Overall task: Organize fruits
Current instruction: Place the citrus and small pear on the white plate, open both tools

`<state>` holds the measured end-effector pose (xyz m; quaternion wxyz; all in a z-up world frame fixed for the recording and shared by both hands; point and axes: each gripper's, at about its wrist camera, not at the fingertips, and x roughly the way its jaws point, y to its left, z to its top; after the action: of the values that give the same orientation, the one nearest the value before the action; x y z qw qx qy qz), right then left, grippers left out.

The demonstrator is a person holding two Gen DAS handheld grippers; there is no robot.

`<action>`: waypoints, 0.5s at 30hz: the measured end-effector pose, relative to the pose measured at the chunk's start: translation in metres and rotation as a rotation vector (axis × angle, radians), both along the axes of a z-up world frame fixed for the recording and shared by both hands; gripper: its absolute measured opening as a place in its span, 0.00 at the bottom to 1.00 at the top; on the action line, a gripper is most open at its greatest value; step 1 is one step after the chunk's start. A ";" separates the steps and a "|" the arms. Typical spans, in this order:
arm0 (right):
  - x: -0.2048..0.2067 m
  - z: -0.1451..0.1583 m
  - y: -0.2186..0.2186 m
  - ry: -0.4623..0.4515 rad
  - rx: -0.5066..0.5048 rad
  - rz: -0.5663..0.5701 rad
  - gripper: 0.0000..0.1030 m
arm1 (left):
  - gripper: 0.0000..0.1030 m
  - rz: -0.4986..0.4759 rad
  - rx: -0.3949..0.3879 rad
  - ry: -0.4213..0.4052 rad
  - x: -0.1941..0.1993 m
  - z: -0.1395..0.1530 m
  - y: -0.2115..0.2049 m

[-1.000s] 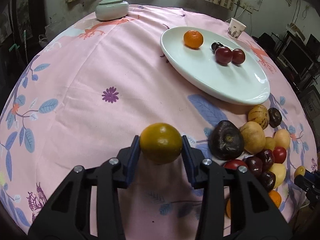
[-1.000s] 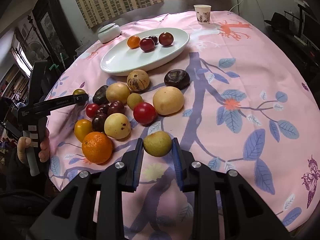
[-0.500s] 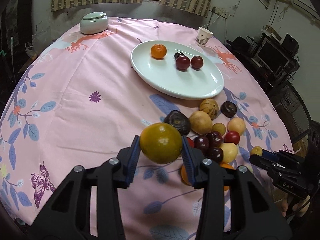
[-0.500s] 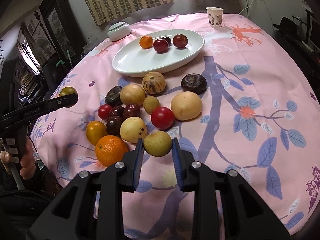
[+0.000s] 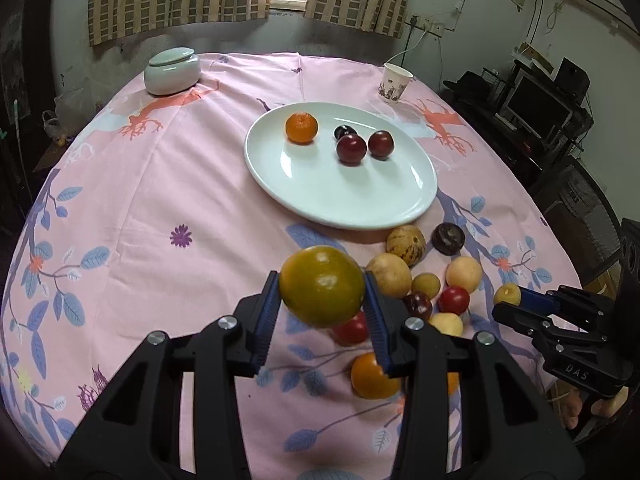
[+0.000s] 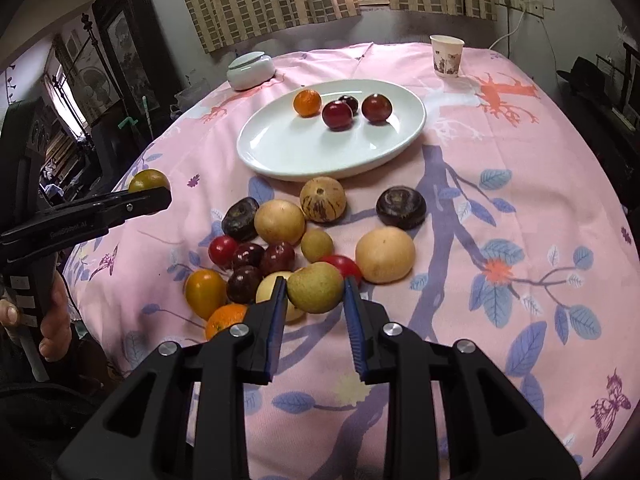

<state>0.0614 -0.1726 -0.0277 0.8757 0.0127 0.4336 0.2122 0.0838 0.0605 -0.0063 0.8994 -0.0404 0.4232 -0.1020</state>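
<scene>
My left gripper (image 5: 322,292) is shut on a green-orange citrus fruit (image 5: 322,286) and holds it above the tablecloth, near the fruit pile. It also shows in the right wrist view (image 6: 148,196). My right gripper (image 6: 314,292) is shut on a yellow-green fruit (image 6: 315,287), held over the pile's near edge; it also shows in the left wrist view (image 5: 510,296). A white oval plate (image 5: 320,192) holds an orange (image 5: 301,128) and three dark red plums (image 5: 351,149). Several loose fruits (image 6: 280,222) lie in front of the plate.
A paper cup (image 6: 447,56) stands at the back right and a lidded white bowl (image 6: 251,70) at the back left. The pink flowered tablecloth (image 5: 140,200) covers the round table. Furniture stands around the table edges.
Both grippers have lifted and pulled back with their fruits, so more of the table shows. The left gripper's fruit now sits over the pile's left side. Plate contents are unchanged.
</scene>
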 end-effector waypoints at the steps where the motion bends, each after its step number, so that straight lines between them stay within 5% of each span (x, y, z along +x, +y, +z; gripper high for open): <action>1: 0.007 0.004 0.003 -0.008 -0.014 0.012 0.28 | 0.40 -0.002 0.004 -0.003 0.009 0.005 0.000; 8: 0.081 0.038 0.027 -0.066 -0.080 0.085 0.28 | 0.40 -0.012 0.051 0.017 0.100 0.026 -0.010; 15: 0.183 0.033 0.061 -0.073 -0.067 0.145 0.28 | 0.40 0.038 0.049 0.112 0.190 -0.002 -0.012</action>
<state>0.2443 -0.1121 0.0050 0.8733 -0.0557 0.4079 0.2606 0.2741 0.0487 -0.0087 0.8768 -0.0320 0.4744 -0.0722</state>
